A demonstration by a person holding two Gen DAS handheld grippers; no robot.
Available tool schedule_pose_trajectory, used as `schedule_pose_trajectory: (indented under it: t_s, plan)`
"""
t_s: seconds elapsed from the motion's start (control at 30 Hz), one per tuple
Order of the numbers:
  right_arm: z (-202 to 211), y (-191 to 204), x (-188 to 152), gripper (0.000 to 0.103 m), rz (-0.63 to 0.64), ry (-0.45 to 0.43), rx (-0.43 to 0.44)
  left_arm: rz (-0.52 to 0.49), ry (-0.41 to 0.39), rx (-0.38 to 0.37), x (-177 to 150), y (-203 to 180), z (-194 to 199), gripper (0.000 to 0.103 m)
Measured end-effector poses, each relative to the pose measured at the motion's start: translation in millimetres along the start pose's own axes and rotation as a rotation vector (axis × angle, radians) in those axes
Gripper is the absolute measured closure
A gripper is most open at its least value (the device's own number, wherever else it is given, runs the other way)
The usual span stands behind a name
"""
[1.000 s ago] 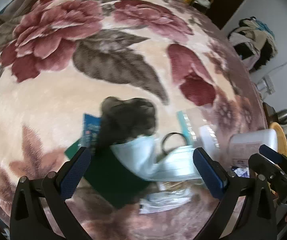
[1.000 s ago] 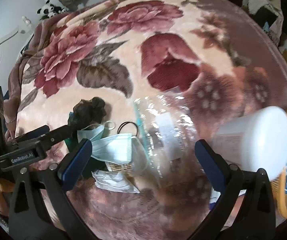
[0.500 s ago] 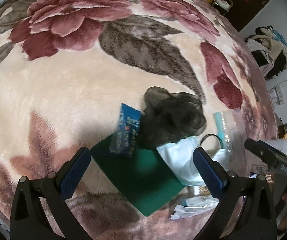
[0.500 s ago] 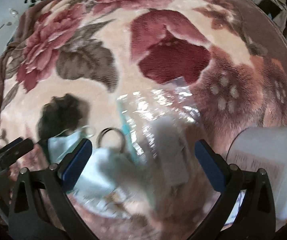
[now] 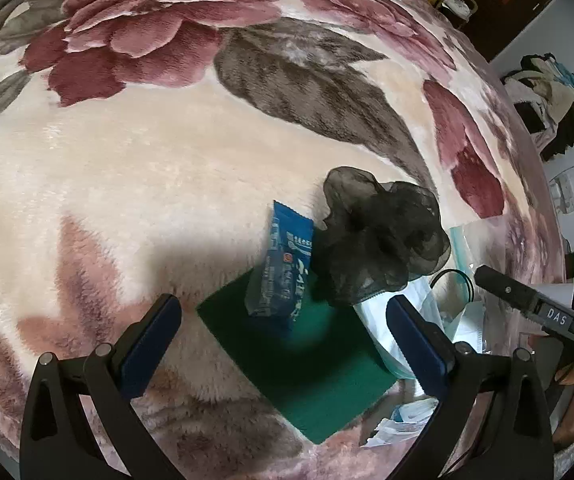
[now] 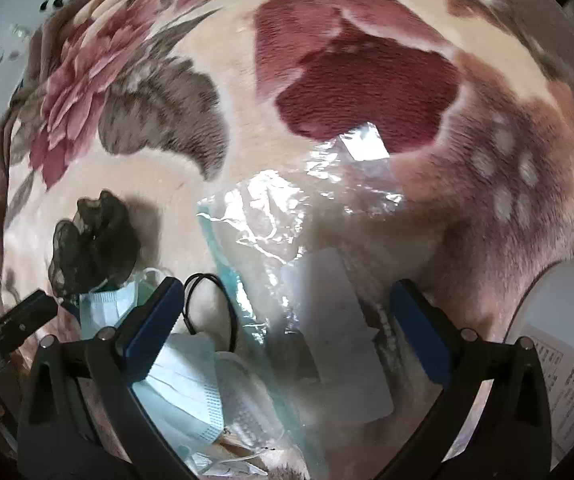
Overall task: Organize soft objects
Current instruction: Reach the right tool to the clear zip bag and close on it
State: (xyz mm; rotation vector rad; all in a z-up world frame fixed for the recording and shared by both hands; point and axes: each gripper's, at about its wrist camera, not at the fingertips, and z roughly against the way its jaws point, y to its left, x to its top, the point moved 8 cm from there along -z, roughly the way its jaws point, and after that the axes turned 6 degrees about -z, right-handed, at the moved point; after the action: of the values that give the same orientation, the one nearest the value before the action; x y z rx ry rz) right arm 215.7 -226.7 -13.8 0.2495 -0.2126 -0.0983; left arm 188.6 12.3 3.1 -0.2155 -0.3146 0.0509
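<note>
- Spread under everything is a plush blanket (image 5: 135,168) with big red flowers, and your clutter sits in a small heap near its edge.
- Left wrist view: over the last second you swung this camera left and back. A second ago the face masks filled the space between the fingers; now the green cloth (image 5: 307,364) and the blue packet (image 5: 283,268) lying on it sit there instead.
- The black scrunchie (image 5: 379,240) rests touching the packet's right edge, partly over the green cloth and over a face mask (image 5: 391,332) behind the right finger.
- Your left gripper (image 5: 283,344) is spread wide, holds nothing, and hangs over the cloth; I cannot tell whether it touches.
- My reading: you have lined up on the cloth or packet, so a pick looks next, though nothing is sorted yet.
- Right wrist view: this camera has dropped closer and drifted right since a second ago, so the clear plastic bag (image 6: 287,216) now fills the middle.
- Your right gripper (image 6: 283,336) is also wide open and empty, with the bag's near end and a pale flat piece inside it between the fingers.
- A black hair tie (image 6: 211,308) lies just beside the left finger, masks lie below it, and the scrunchie sits well to the left.
- A white tub (image 6: 559,320) stands at the right edge.
</note>
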Motion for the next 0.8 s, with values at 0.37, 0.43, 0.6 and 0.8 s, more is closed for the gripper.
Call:
schedule_pose_trajectory:
  t_s: [0.37,0.43,0.6,0.8]
  plan:
    - [2,-18,8,0.043,-0.027,-0.018,-0.036,0.011,0.014,0.008,-5,6,-6,0.001]
    - [4,-19,10,0.072,-0.023,-0.023,-0.033,0.009,0.014,0.007,-5,5,-7,0.001]
    - [17,-18,22,0.086,-0.036,-0.091,-0.023,0.007,0.012,0.007,-5,4,-7,0.001]
    - [5,-12,15,0.025,-0.035,-0.023,0.009,0.012,0.014,0.009,-5,7,-8,0.001]
